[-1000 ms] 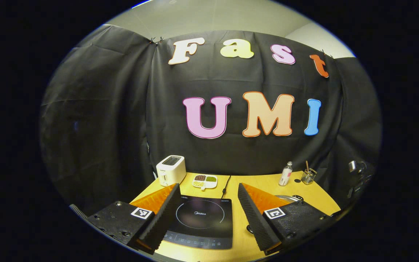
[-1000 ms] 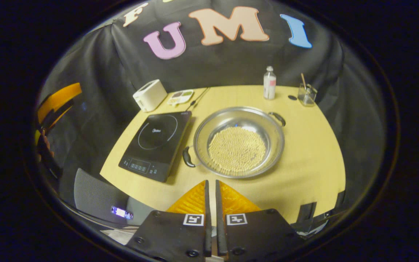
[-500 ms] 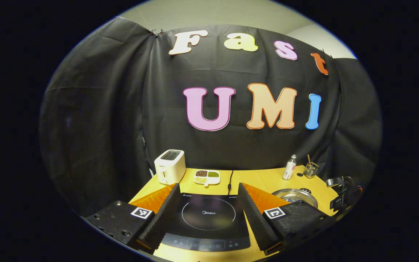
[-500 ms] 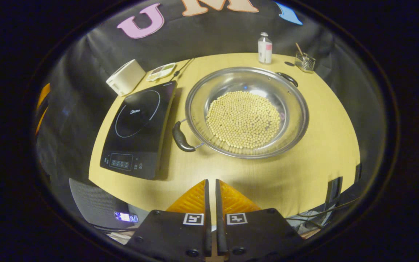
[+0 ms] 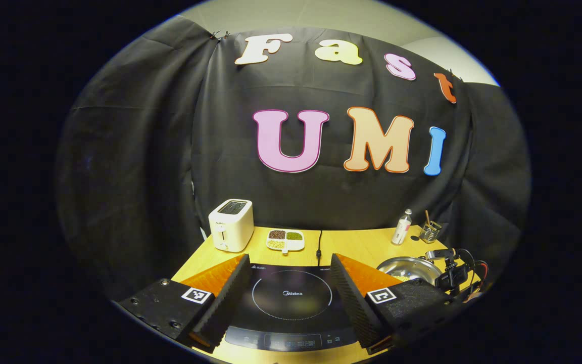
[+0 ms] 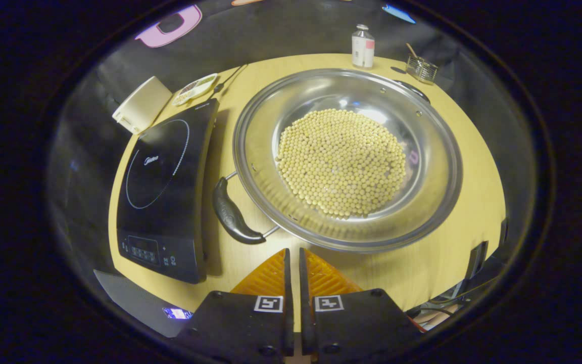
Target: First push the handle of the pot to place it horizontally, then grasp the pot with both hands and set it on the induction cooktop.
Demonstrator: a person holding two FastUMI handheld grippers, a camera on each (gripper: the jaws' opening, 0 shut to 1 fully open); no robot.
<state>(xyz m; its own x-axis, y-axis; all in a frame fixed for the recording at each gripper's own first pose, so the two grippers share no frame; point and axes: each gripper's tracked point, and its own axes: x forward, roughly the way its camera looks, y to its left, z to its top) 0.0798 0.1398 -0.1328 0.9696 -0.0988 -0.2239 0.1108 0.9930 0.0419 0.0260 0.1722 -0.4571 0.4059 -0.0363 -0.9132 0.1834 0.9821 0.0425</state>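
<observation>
My right gripper (image 6: 293,255) hangs closed over the pot (image 6: 346,156), near its black handle (image 6: 233,215). My left gripper (image 5: 288,288) gapes wide above the cooktop (image 5: 291,303).

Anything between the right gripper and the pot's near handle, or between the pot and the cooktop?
Nothing visible. The right gripper is shut, with bare table up to the near handle. The pot sits right beside the cooktop, whose surface is bare.

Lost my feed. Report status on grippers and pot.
Left gripper open above the black induction cooktop. Right gripper shut, empty, near the steel pot of beans. Black pot handle untouched, beside cooktop. Nothing between.
</observation>
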